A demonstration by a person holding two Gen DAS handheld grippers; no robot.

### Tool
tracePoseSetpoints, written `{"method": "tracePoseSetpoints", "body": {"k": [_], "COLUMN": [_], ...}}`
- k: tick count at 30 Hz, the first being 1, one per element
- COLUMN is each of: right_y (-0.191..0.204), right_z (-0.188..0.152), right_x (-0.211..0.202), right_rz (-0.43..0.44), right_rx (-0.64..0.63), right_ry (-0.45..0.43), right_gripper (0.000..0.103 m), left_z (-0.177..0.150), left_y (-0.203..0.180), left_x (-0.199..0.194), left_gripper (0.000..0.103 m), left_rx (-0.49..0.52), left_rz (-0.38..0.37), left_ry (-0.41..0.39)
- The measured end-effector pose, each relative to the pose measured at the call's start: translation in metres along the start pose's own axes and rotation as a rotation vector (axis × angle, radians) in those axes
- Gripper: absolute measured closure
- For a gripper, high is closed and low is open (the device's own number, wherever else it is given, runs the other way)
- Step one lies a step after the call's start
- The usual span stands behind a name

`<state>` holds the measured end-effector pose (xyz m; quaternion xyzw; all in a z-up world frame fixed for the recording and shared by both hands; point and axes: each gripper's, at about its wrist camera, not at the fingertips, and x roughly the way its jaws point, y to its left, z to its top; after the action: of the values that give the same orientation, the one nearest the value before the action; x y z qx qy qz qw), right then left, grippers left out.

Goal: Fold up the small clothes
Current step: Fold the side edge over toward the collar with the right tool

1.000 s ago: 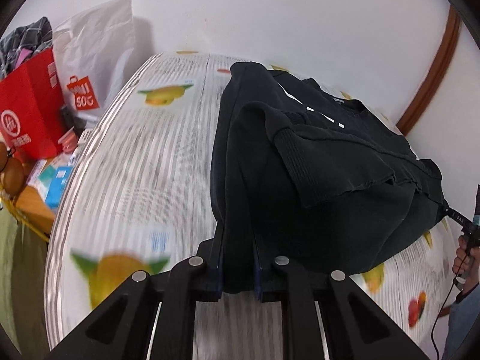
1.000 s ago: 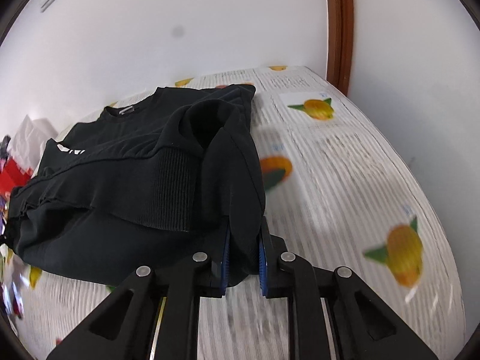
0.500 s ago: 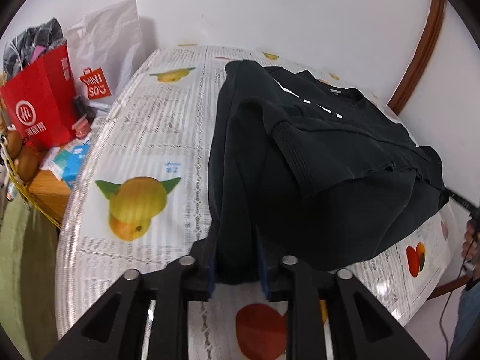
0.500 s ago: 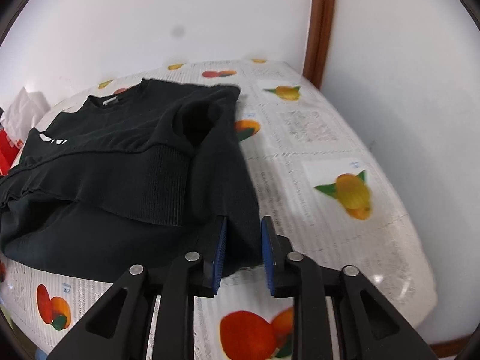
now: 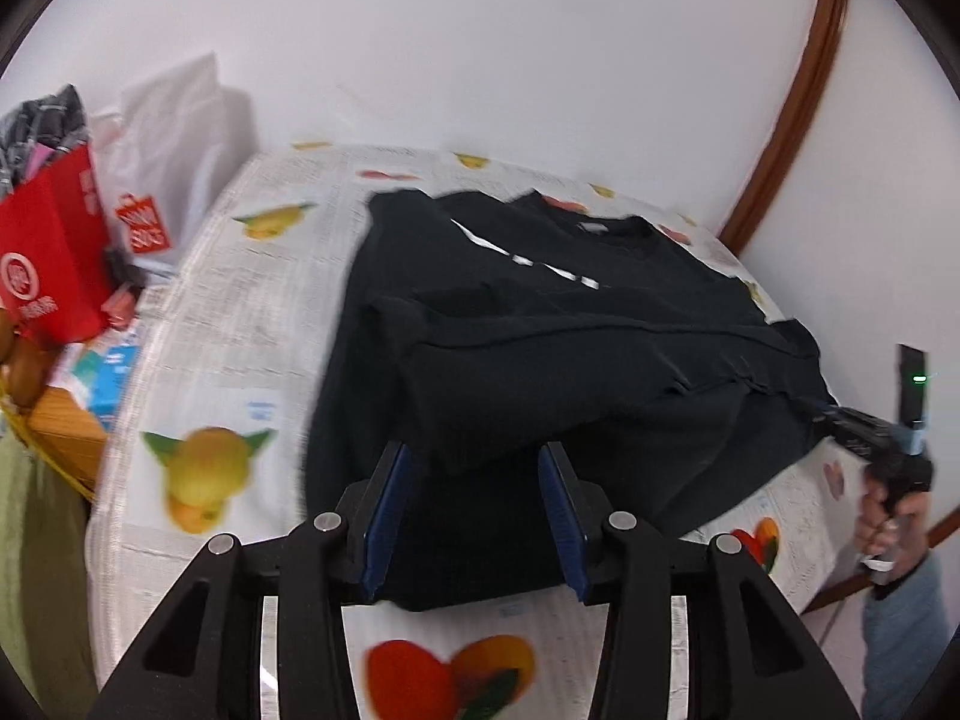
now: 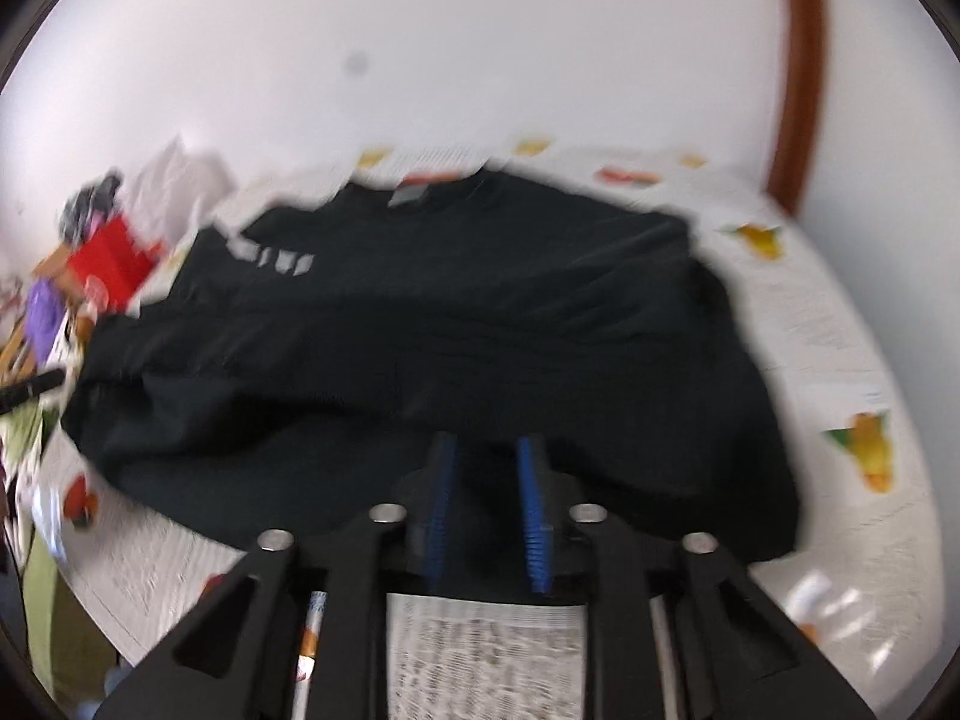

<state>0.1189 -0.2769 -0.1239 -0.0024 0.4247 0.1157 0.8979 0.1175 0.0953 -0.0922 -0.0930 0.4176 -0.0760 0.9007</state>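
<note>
Left wrist view: left gripper (image 5: pixel 474 516) jaws just opening, pads clear of black top (image 5: pixel 570 348), which lies folded on fruit-print table (image 5: pixel 252 312). Right gripper (image 6: pixel 489 504) narrow, grip unclear w/ blur. Back out straight, don't drag hem

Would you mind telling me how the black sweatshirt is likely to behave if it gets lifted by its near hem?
The black sweatshirt would probably hang limp, since its folded sleeves drape and crease over the body. The stacked layers will likely slide apart, as nothing pins them. It looks fairly thick, with bulky folds above the fruit-print tablecloth, so it is probably heavier than a T-shirt.
</note>
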Motion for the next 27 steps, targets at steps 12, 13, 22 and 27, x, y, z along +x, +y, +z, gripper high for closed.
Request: {"method": "tracePoseSetpoints", "body": {"k": [12, 13, 22, 27], "right_y": [0.004, 0.005, 0.003, -0.006], "right_z": [-0.009, -0.01, 0.001, 0.02], "right_x": [0.025, 0.026, 0.03, 0.025], "right_rz": [-0.021, -0.027, -0.037, -0.021], "right_rx": [0.007, 0.007, 0.066, 0.121], "right_ry": [0.028, 0.027, 0.1, 0.064], "right_gripper": [0.091, 0.091, 0.091, 0.092], "left_z": [-0.006, -0.005, 0.021, 0.042], "left_y": [-0.038, -0.04, -0.051, -0.048], "left_x": [0.041, 0.048, 0.071, 0.064], "left_gripper": [0.067, 0.067, 0.067, 0.068], "left_rx": [0.082, 0.085, 0.123, 0.128], "left_rz": [-0.09, -0.09, 0.005, -0.002], "left_ry": [0.117, 0.139, 0.095, 0.045]}}
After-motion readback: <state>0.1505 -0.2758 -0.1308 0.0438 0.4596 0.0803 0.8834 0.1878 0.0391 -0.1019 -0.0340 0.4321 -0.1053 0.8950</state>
